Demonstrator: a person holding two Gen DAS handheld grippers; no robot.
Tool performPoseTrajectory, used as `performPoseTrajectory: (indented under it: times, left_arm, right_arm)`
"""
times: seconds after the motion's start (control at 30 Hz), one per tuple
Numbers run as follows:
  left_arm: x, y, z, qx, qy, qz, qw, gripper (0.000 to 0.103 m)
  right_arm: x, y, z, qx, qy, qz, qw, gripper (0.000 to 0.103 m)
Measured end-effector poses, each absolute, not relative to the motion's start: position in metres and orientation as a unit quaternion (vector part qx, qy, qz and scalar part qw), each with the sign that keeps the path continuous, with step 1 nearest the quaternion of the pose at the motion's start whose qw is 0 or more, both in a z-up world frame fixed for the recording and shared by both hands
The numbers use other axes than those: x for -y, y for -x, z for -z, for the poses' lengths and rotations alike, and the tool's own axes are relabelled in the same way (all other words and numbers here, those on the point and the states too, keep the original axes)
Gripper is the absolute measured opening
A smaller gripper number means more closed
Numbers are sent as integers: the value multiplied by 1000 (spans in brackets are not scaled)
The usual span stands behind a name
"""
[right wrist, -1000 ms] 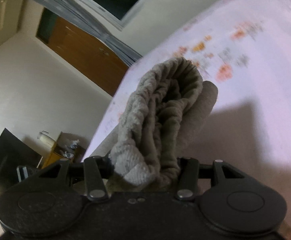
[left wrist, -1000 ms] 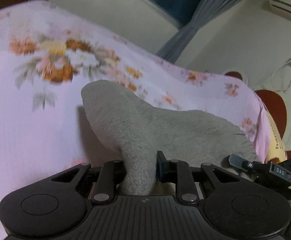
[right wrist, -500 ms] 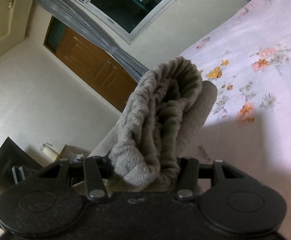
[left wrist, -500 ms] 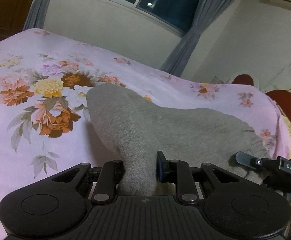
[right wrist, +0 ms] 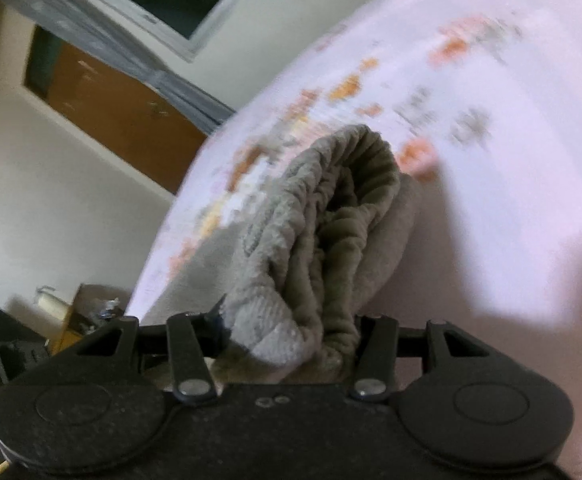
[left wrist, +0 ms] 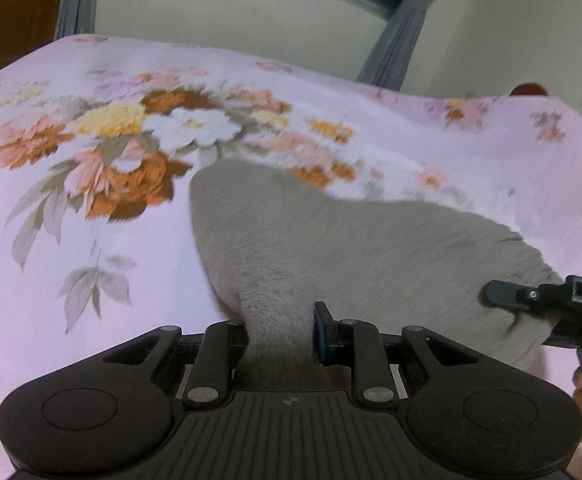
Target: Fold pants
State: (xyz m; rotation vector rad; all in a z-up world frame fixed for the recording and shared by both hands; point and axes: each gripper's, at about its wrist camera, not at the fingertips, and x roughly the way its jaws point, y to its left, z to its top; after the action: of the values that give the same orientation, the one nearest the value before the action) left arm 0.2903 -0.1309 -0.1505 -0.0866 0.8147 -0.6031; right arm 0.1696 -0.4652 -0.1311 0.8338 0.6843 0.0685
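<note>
Between both grippers' jaws — grey pants (left wrist: pixel 371 248) (fingertips buried, bedsheet (right wrist: pixel 491 220) blurred)

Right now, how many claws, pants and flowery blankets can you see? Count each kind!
Claws: 2, the left claw and the right claw, each shut on the pants
Gray pants: 1
Pink flowery blanket: 1
Total: 4

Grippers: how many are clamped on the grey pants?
2. The left gripper pinches a fold of the pants; the right gripper clamps their bunched waistband.
</note>
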Motion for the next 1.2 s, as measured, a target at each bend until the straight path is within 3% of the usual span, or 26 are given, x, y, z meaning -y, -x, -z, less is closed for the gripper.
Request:
performPoseTrajectory:
  times: [0.17, 0.23, 0.3, 0.37, 0.57, 0.73, 0.87, 1.0, 1.2]
  left_arm:
    - [124, -288, 171, -408, 43, 269, 872, 48]
    - [123, -288, 172, -410, 43, 251, 876, 65]
    - [121, -287, 168, -409, 34, 231, 882, 71]
    - [118, -283, 161, -403, 24, 214, 889, 71]
    - [107, -265, 122, -352, 21, 192, 916, 71]
    - [134, -249, 115, -350, -10, 234, 907, 71]
    - [149, -241, 143, -381, -43, 227, 895, 71]
    - [150, -230, 157, -373, -53, 230, 897, 71]
    - [154, -224, 155, -373, -56, 221, 899, 71]
  right_arm:
    - [462, -160, 146, -343, -380, -4, 859, 66]
    - [459, -157, 140, -344, -368, 13, 864, 69]
    - [460, -152, 131, -339, -362, 34, 868, 75]
    - [461, -144, 118, -332, -342, 57, 877, 82]
    - [443, -134, 70, -312, -244, 87, 914, 83]
    - [398, -147, 48, -298, -141, 80, 941, 67]
    - [372, -158, 71, -338, -88, 75, 934, 50]
    - [367, -155, 108, -365, -44, 86, 926, 50]
    - [366, -153, 108, -363, -45, 88, 926, 51]
